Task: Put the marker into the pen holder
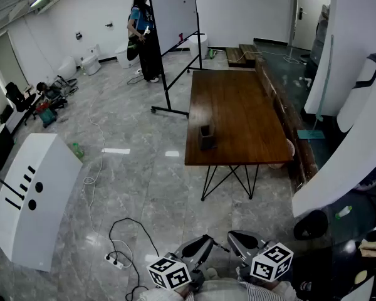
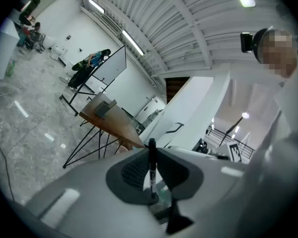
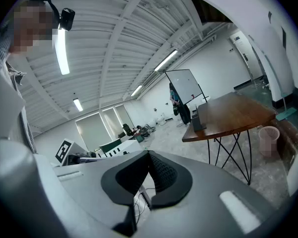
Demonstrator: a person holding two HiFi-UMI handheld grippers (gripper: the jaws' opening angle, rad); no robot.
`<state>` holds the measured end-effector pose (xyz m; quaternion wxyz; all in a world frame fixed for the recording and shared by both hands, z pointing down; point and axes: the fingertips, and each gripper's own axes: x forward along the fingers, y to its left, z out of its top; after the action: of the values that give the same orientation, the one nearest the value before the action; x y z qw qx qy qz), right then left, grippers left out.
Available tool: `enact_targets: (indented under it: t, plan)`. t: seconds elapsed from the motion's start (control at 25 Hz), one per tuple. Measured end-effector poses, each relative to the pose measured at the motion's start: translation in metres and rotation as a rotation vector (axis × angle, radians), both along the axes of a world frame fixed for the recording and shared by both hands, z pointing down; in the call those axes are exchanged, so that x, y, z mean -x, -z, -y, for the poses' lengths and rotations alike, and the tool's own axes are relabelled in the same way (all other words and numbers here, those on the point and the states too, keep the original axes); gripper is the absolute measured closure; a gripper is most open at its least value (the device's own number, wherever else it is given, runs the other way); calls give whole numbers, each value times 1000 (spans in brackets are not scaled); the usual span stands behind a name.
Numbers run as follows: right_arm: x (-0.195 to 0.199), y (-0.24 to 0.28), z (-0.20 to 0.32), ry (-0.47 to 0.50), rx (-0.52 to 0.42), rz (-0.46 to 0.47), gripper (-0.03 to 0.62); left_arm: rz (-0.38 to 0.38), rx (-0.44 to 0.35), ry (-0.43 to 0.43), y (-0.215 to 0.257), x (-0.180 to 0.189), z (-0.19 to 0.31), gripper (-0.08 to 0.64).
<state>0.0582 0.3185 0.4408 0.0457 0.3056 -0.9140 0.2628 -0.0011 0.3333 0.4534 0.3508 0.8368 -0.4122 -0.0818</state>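
Near the tabletop's [image 1: 238, 105] front left corner stands the holder [image 1: 205, 137]; well apart, the left gripper [image 2: 151, 152] clamps the marker [image 2: 152, 170]; the right gripper [image 3: 148, 157] is clenched, empty.

Long ceiling lights [image 3: 62, 51] lit the room brightly and evenly, leaving pale glare patches on the glossy floor [image 1: 131, 168]. Both gripper views bowed strongly, with black corners and soft foregrounds.

Grey marble floor [image 1: 138, 168] is gleaming under ceiling strip lights [image 3: 62, 51]; a wooden table [image 1: 238, 115] is standing on black wire legs, a wheeled whiteboard [image 1: 172, 11] is standing beyond its far-left corner.
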Motion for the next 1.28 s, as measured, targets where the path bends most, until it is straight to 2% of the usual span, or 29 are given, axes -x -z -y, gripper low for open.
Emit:
enact_targets:
  t: [0.28,0.44,0.68,0.92,1.08,1.28]
  plan:
    - [-3,-14,25,18,26,-2,594,-19,14,3,-10,-5,26,512]
    - [-4,-19,59,0,33,-3,594,-20,13,-2,-16,-3,61,512]
    - [8,-15,138,-24,10,-3,594,-10,-16,-27,-14,9,141,512]
    - [33,-1,226,-47,-12,2,594,-19,-43,-32,4,39,236,512]
    - [46,4,284,-85,-13,11,594,-6,-51,-64,11,56,293,512]
    - [60,3,342,-115,-8,28,594,8,-51,-88,11,73,350,512]
